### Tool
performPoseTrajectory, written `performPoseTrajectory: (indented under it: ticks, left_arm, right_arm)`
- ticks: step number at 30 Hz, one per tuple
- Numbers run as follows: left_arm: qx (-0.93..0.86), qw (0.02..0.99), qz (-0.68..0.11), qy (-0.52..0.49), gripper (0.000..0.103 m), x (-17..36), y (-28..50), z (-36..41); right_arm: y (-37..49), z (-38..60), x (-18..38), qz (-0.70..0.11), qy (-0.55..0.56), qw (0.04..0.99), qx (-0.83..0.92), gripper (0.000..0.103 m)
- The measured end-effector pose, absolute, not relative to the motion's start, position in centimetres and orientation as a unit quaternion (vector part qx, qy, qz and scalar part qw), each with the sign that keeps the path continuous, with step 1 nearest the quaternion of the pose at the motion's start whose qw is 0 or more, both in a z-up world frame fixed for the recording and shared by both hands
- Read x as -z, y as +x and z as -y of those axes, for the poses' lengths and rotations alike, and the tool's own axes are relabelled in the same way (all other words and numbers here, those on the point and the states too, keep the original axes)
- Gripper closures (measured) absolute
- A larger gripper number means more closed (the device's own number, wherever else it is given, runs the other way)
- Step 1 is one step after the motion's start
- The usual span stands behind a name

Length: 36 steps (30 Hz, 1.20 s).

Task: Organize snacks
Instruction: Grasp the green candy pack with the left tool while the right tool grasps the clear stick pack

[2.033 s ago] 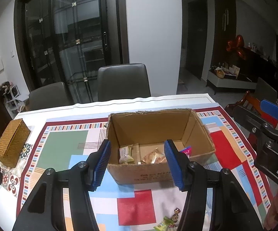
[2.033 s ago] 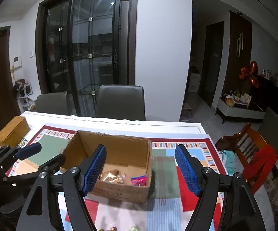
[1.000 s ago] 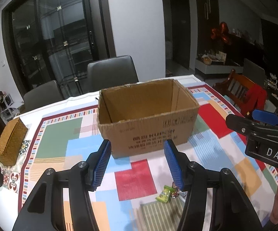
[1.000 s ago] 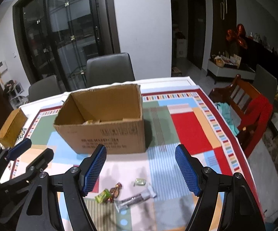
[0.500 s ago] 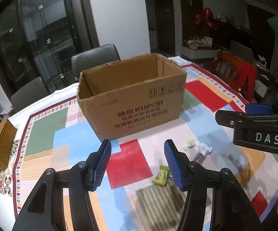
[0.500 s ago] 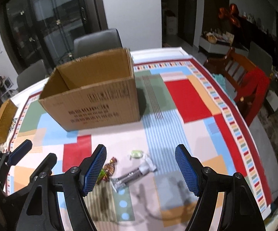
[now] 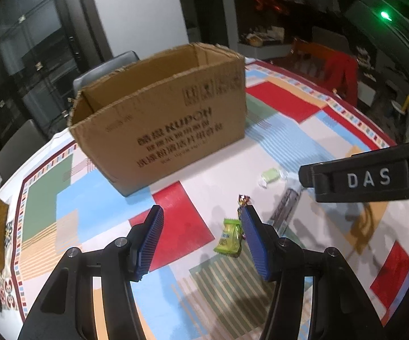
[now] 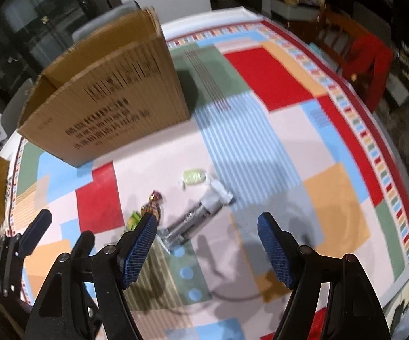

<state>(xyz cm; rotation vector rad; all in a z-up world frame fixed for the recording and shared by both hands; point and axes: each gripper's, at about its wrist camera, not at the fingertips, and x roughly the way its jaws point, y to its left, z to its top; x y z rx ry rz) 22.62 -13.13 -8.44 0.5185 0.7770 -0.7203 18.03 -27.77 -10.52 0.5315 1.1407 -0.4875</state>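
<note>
Four snacks lay loose on the worktop (image 8: 261, 130) before the box (image 8: 113, 90). Both grippers were open, empty; the right gripper (image 8: 206, 250) hung nearest the silver bar (image 8: 193, 218), lying diagonally just ahead.

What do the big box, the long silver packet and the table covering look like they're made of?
Box: brown corrugated cardboard, matte; ragged torn top edges and printed black text suggest it.
Silver packet: probably metallised plastic film or foil, shiny with bright reflections; blurred, so not certain.
Table covering: a printed cloth or vinyl sheet in coloured blocks, smooth and flat; which of the two cannot be told.
</note>
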Motion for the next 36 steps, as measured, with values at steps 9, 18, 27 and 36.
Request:
performPoseTrajectory:
  ticks: [9, 18, 27, 36]
  left_arm:
    - [0.377, 0.799, -0.391, 0.26, 0.047, 10.9, 23.4, 13.8]
    - [0.401, 0.769, -0.428, 0.255, 0.047, 13.6, 24.5, 14.1]
    - [0.417, 0.745, -0.46, 0.246, 0.054, 16.1, 25.5, 14.9]
    - [0.421, 0.739, -0.469, 0.239, 0.078, 16.9, 25.5, 14.7]
  right_arm:
    - [18.5, 28.3, 13.8, -0.567, 0.295, 0.732, 0.237, 0.029]
    - [19.4, 28.2, 15.8, -0.579, 0.316, 0.711, 0.244, 0.033]
    - [20.7, 28.0, 17.6, -0.59, 0.323, 0.698, 0.244, 0.042]
    - [22.3, 27.6, 19.2, -0.592, 0.328, 0.702, 0.223, 0.066]
